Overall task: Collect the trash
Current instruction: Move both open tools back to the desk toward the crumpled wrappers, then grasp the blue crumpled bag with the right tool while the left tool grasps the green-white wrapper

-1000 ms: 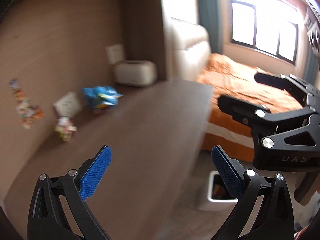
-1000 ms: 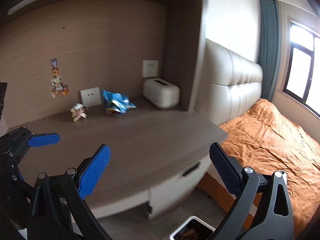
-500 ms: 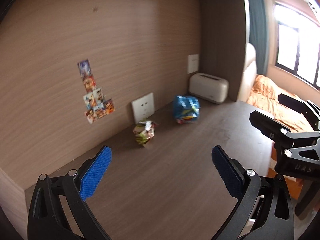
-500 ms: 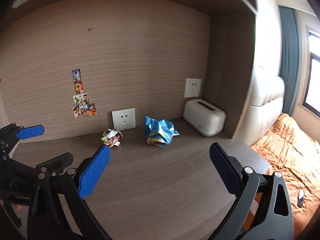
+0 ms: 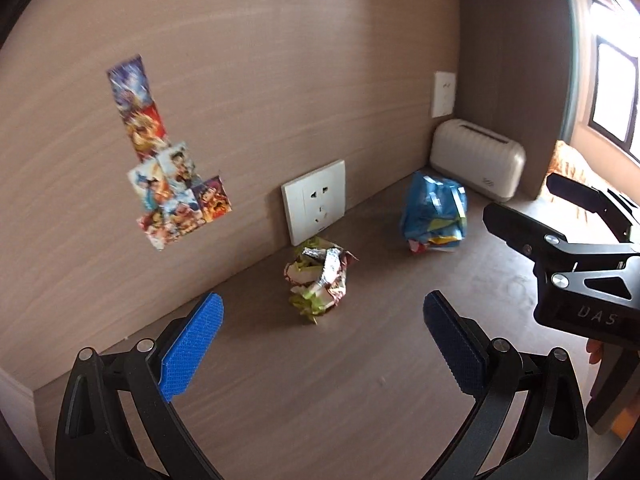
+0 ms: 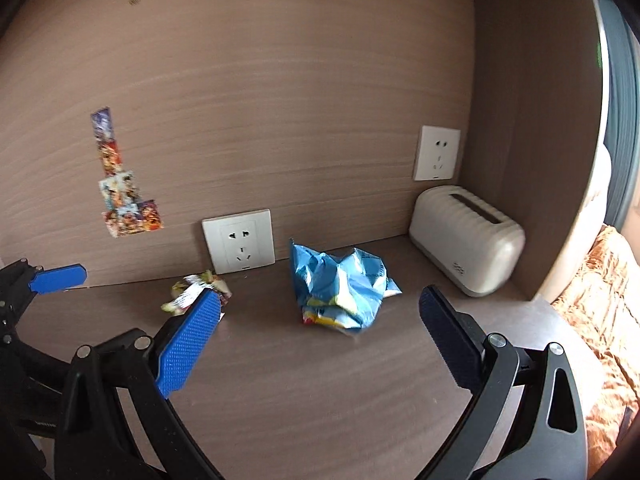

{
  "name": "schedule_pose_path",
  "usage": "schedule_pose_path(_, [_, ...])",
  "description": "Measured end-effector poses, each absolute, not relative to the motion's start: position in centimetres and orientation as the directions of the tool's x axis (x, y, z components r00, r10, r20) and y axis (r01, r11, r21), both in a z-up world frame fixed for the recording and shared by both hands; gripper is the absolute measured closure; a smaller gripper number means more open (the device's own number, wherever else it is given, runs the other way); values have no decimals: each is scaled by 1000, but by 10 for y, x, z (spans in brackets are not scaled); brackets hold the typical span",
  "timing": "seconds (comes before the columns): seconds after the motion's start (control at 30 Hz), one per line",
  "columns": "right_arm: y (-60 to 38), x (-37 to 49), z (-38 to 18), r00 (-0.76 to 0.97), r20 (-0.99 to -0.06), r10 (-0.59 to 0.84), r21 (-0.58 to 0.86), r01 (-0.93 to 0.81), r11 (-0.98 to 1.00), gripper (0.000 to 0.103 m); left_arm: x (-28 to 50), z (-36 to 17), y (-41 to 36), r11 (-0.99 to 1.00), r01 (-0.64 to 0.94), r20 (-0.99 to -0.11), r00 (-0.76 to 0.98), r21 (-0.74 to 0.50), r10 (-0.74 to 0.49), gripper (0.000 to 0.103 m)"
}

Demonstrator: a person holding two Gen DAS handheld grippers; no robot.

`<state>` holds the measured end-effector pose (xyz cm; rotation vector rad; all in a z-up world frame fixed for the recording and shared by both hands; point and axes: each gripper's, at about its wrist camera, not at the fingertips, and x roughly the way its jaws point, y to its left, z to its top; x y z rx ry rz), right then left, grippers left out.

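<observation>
A crumpled green and silver wrapper (image 5: 318, 282) lies on the brown desk near the back wall. My left gripper (image 5: 322, 342) is open and empty, just short of it and centred on it. A crumpled blue snack bag (image 5: 434, 212) lies further right; in the right wrist view the blue bag (image 6: 340, 286) sits ahead of my open, empty right gripper (image 6: 320, 334). The small wrapper (image 6: 192, 292) there is partly hidden behind my left finger (image 6: 188, 344). The right gripper's black frame shows at the right edge of the left wrist view (image 5: 560, 248).
A white ribbed box (image 6: 466, 238) stands in the back right corner of the desk (image 6: 320, 392). Two wall sockets (image 6: 239, 246) (image 6: 437, 153) and stickers (image 6: 124, 196) are on the wood panel. An orange bed (image 6: 600, 304) lies to the right, beyond the desk edge.
Both grippers have swung from the bed and bin side toward the desk and moved closer to the trash. The wrapper and blue bag now look larger. Both stay open.
</observation>
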<state>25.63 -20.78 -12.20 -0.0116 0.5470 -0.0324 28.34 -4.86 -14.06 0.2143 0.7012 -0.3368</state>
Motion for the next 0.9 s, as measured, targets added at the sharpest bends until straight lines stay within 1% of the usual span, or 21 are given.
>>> schedule_pose_path(0.17, [-212, 283, -135, 838, -544, -31, -32, 16, 999, 4, 311, -152, -55, 935, 348, -667, 713, 71, -215, 5])
schedule_pose_path(0.37, [-217, 317, -156, 809, -586, -56, -46, 36, 998, 4, 345, -171, -67, 934, 341, -680, 710, 104, -183, 5])
schedule_pose_path(0.6, [-224, 355, -177, 777, -622, -96, -82, 57, 995, 4, 383, -194, -84, 922, 372, -715, 672, 102, -192, 5])
schedule_pose_path(0.63, [-225, 358, -181, 775, -623, -107, -91, 64, 994, 7, 385, -196, -85, 922, 373, -717, 671, 107, -188, 5])
schedule_pose_path(0.67, [-225, 361, -183, 772, -627, -109, -94, 63, 994, 16, 390, -200, -87, 920, 378, -722, 665, 104, -191, 5])
schedule_pose_path(0.7, [-225, 364, -186, 766, -635, -101, -95, 52, 994, 45, 393, -203, -87, 916, 392, -733, 646, 80, -212, 11])
schedule_pose_path(0.73, [-224, 365, -189, 761, -637, -119, -115, 59, 992, 50, 396, -206, -88, 916, 395, -741, 634, 65, -221, 22])
schedule_pose_path(0.77, [-223, 366, -191, 762, -636, -121, -129, 49, 990, 54, 400, -212, -88, 923, 379, -754, 625, 66, -202, 47])
schedule_pose_path(0.8, [-223, 367, -191, 758, -641, -118, -135, 40, 990, 59, 401, -213, -88, 925, 375, -750, 630, 65, -203, 46])
schedule_pose_path(0.83, [-224, 368, -191, 758, -643, -113, -131, 36, 991, 61, 402, -213, -89, 922, 382, -746, 632, 62, -211, 47])
schedule_pose_path(0.9, [-227, 368, -192, 756, -647, -102, -121, 30, 992, 64, 400, -211, -94, 918, 388, -739, 644, 88, -201, 58])
